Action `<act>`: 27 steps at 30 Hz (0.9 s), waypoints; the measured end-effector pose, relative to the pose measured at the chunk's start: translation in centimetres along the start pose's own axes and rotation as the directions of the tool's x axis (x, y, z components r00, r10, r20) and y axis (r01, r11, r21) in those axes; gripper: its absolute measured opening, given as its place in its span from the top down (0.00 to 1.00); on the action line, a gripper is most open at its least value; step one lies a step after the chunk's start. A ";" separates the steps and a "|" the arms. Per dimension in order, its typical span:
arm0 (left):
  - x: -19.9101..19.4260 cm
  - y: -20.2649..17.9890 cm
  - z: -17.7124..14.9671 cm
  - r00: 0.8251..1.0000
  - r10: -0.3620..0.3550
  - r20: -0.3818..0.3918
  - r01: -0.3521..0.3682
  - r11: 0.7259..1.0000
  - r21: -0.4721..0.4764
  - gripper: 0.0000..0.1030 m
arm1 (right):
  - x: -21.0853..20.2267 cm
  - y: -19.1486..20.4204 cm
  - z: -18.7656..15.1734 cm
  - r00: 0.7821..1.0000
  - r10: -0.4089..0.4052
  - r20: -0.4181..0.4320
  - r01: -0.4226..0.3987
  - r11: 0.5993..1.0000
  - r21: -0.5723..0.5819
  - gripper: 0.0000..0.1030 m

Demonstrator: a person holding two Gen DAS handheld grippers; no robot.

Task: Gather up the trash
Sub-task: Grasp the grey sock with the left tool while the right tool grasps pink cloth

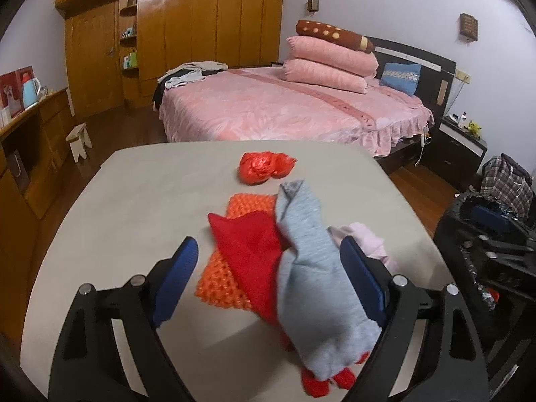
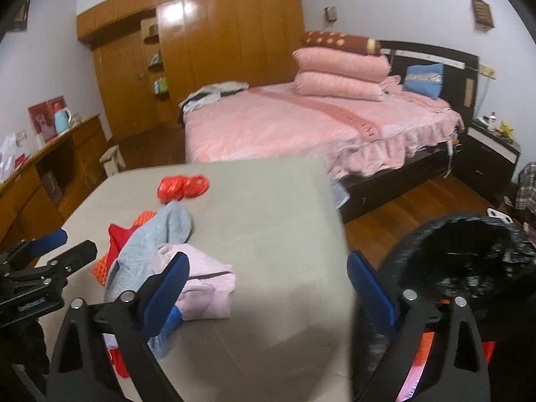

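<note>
Where grey table (image 1: 140, 201) fronts pink bed (image 1: 268, 107), both hand-held grippers spread, empty

On the grey counter (image 1: 134, 201) lie one crumpled red plastic bag (image 1: 264, 167), one grey cloth (image 1: 308, 251), one orange knitted mesh (image 1: 227, 278), one red cloth (image 1: 251, 251) and one pale pink garment (image 2: 207, 284).

On the table (image 1: 134, 201), the crumpled bag (image 1: 264, 167) lies behind the cloth pile (image 1: 284, 251); bin (image 2: 469, 254) right.

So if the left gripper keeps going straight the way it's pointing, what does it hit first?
Most likely the grey cloth and red cloth heaped between the left gripper's open jaws, on the table. Depth is uncertain.
</note>
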State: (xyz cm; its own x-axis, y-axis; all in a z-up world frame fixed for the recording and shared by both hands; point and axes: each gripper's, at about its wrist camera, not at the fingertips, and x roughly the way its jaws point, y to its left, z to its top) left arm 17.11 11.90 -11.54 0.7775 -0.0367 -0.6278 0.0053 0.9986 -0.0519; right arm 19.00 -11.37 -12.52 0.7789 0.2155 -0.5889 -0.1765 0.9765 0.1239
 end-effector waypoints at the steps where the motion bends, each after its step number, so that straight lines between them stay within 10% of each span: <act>1: 0.2 0.1 -0.1 1.000 0.002 -0.004 -0.002 1.000 -0.002 0.19 | 0.6 0.4 -0.1 1.000 0.006 -0.009 -0.006 1.000 -0.005 0.13; 18: 1.9 2.2 -0.9 0.999 0.019 -0.034 -0.020 0.999 -0.029 0.19 | 6.7 4.2 -1.7 0.982 0.087 -0.168 -0.105 0.990 -0.098 0.33; 27: 2.3 2.4 -0.9 0.999 0.019 -0.044 -0.021 0.999 -0.036 0.19 | 7.1 4.7 -2.0 0.965 0.146 -0.217 -0.171 0.980 -0.101 0.89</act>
State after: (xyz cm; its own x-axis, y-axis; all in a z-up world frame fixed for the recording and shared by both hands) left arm 18.31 14.15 -13.83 0.7493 -0.0192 -0.6620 -0.0333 0.9972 -0.0667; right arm 22.51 -5.23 -17.69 0.5957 0.3491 -0.7234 -0.3667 0.9195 0.1418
